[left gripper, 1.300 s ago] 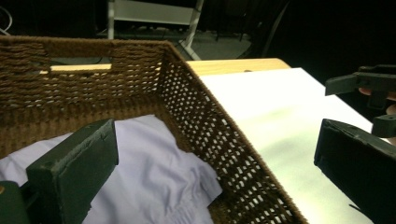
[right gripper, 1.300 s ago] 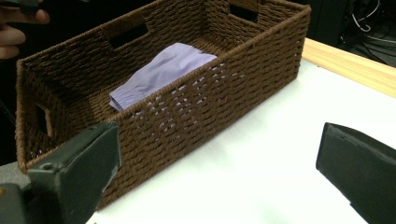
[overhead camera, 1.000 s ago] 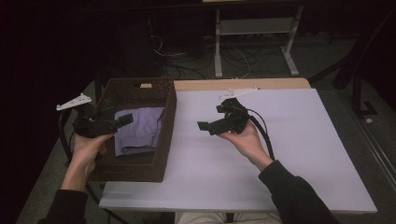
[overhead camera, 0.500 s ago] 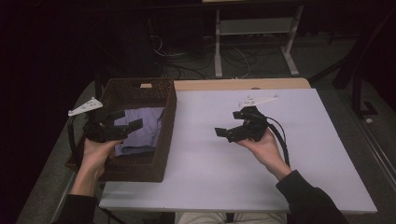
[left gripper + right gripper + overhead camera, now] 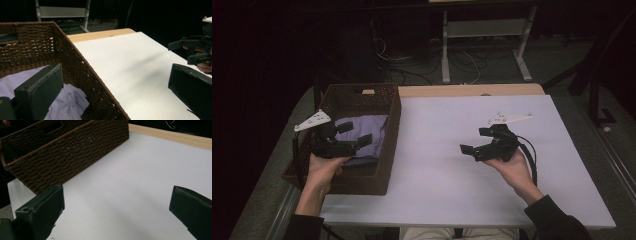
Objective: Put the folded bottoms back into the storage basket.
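Note:
A brown wicker basket point(image 5: 388, 150) stands on the left end of the white table point(image 5: 447, 195). A lilac cloth point(image 5: 372, 131) lies crumpled inside it. My left gripper point(image 5: 357, 134) hovers over the basket's near left part, above the cloth, open and holding nothing. In the left gripper view its jaws straddle the basket's right wall point(image 5: 82, 75), with the cloth point(image 5: 70, 102) below the left jaw. My right gripper point(image 5: 473, 141) is held over the table's right middle, open and empty, pointing toward the basket point(image 5: 67, 157). The right gripper point(image 5: 197, 47) also appears far off in the left gripper view.
A wooden strip point(image 5: 467, 90) runs along the table's far edge. Behind it, on the dark floor, stand a white metal frame point(image 5: 484, 35) and loose cables point(image 5: 412, 55). Bare white tabletop lies between the basket and the right gripper.
My right gripper has moved right and a little nearer, away from the basket. The left gripper has drifted slightly right and nearer over the basket. Both stay open.

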Demonstrator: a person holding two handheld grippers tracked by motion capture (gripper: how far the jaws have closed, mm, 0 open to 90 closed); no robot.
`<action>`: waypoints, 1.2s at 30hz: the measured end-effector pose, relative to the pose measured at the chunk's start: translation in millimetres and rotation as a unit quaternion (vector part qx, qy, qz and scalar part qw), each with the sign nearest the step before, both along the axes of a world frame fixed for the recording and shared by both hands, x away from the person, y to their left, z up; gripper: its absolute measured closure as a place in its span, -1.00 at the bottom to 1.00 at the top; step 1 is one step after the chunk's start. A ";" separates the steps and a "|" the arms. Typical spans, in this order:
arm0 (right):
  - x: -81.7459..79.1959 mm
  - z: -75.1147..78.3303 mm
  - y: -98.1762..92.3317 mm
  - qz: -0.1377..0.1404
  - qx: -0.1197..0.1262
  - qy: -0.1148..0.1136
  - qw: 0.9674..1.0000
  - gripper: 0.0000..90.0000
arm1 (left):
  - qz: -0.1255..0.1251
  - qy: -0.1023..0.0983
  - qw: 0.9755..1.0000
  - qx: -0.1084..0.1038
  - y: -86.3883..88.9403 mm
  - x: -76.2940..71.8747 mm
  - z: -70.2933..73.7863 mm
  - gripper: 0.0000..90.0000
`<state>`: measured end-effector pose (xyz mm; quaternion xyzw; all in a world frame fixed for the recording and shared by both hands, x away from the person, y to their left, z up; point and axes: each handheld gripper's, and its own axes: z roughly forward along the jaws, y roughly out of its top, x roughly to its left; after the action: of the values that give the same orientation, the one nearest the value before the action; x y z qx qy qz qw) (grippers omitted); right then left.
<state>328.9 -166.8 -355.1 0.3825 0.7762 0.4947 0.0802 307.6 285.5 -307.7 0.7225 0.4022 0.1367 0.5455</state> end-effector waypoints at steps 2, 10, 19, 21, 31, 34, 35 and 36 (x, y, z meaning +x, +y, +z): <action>-2.5 -2.3 -5.2 -0.003 0.001 0.001 1.000 -1.00 | -0.003 -0.001 1.000 -0.002 -1.5 -1.2 -1.5 -1.00; -14.9 -14.7 -24.1 -0.016 0.003 0.010 1.000 -1.00 | -0.017 0.002 1.000 0.000 -9.3 -6.0 -9.2 -1.00; -26.5 -26.9 -43.6 -0.029 -0.001 0.014 0.999 -1.00 | -0.034 0.016 0.999 0.002 -21.9 -7.9 -23.6 -1.00; -29.3 -28.7 -48.1 -0.030 -0.005 0.011 0.999 -1.00 | -0.038 0.016 0.999 0.013 -24.7 -8.7 -24.5 -1.00; -43.5 -34.4 -76.8 -0.040 0.008 0.010 0.999 -1.00 | -0.044 0.014 0.998 0.039 -30.2 -12.6 -25.8 -1.00; -48.1 -35.5 -85.3 -0.043 0.016 0.012 0.999 -1.00 | -0.047 0.014 0.998 0.044 -30.9 -13.0 -25.6 -1.00; -49.4 -36.2 -88.1 -0.045 0.016 0.010 0.999 -1.00 | -0.047 0.013 0.998 0.046 -31.1 -13.1 -25.2 -1.00; -51.0 -37.0 -90.8 -0.047 0.016 0.010 0.999 -1.00 | -0.048 0.013 0.998 0.046 -31.3 -13.2 -24.9 -1.00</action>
<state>277.9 -257.6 -392.2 0.4249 0.7498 0.4992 0.0896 294.4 254.2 -332.6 0.7672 0.3669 0.1196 0.5124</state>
